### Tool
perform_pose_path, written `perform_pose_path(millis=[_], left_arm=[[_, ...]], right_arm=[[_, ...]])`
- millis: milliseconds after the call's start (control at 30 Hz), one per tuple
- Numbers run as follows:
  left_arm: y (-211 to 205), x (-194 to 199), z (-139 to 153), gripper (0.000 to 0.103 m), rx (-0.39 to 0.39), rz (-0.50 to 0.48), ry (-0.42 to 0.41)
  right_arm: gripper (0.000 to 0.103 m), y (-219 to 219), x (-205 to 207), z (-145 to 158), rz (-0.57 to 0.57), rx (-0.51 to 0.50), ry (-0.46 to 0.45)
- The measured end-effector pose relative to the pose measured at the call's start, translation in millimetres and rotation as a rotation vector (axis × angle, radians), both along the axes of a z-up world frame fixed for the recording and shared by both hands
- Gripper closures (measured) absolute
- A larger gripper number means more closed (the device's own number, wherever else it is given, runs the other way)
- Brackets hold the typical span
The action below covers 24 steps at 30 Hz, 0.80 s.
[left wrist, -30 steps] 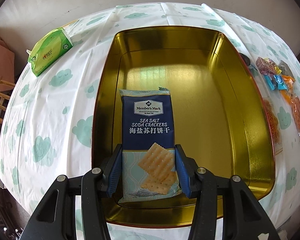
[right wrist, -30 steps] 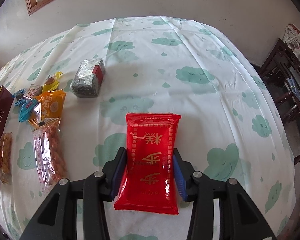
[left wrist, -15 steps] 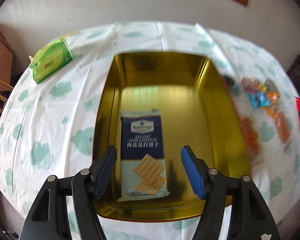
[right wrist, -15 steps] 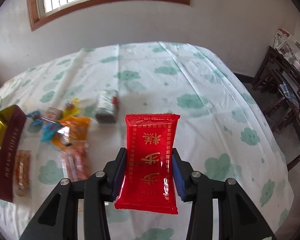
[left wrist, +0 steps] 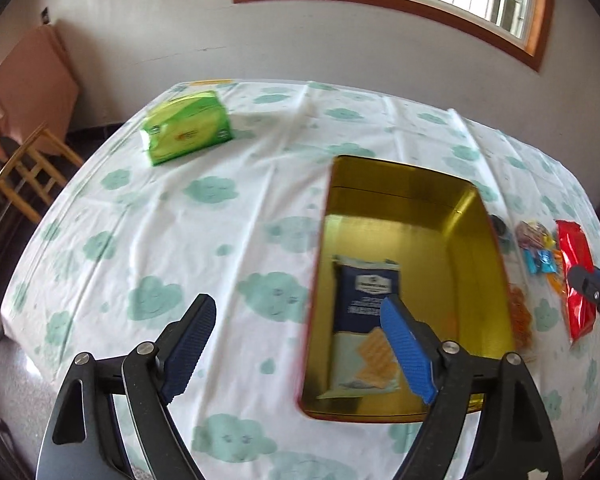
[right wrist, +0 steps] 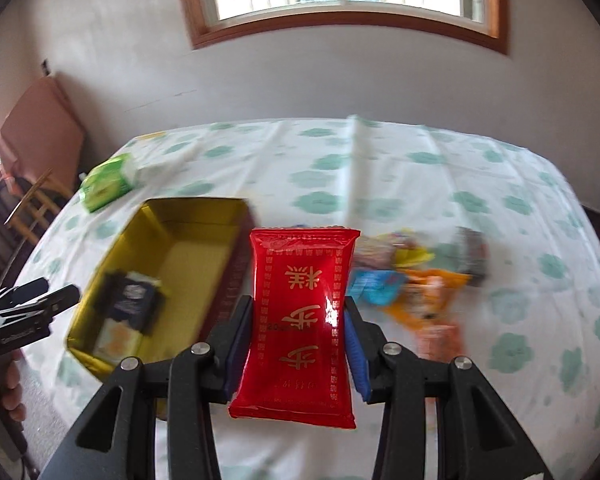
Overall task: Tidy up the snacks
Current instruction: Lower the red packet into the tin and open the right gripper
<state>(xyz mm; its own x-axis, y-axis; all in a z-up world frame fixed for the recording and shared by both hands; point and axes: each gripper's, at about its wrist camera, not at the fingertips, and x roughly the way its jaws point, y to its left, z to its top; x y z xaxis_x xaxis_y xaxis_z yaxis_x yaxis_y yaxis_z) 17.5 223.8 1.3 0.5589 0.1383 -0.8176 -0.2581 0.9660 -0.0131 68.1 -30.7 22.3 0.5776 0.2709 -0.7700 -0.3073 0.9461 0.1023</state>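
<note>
The loose snacks (right wrist: 416,280) right of the red packet (right wrist: 300,312) smear into coloured streaks, their labels unreadable. The cracker packet (right wrist: 128,312) in the gold tin (right wrist: 188,204) is blurred too. The left gripper (right wrist: 28,312) is cut off by the frame's edge, its blue pads unseen here.
</note>
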Motion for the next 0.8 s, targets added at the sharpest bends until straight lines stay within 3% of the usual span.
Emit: perform_pose_path(millis=[367, 800], left_arm=[[47.9, -24.9, -7.8, 0.022, 0.015, 0.117, 0.023], [71.1, -37.8, -16.2, 0.022, 0.010, 0.183, 0.045]], right_arm=[[0.060, 92.7, -2.7, -22.0, 0.114, -0.004, 0.077], [0.060, 120.1, 3.3, -59.1, 0.132, -0.101, 0.128]])
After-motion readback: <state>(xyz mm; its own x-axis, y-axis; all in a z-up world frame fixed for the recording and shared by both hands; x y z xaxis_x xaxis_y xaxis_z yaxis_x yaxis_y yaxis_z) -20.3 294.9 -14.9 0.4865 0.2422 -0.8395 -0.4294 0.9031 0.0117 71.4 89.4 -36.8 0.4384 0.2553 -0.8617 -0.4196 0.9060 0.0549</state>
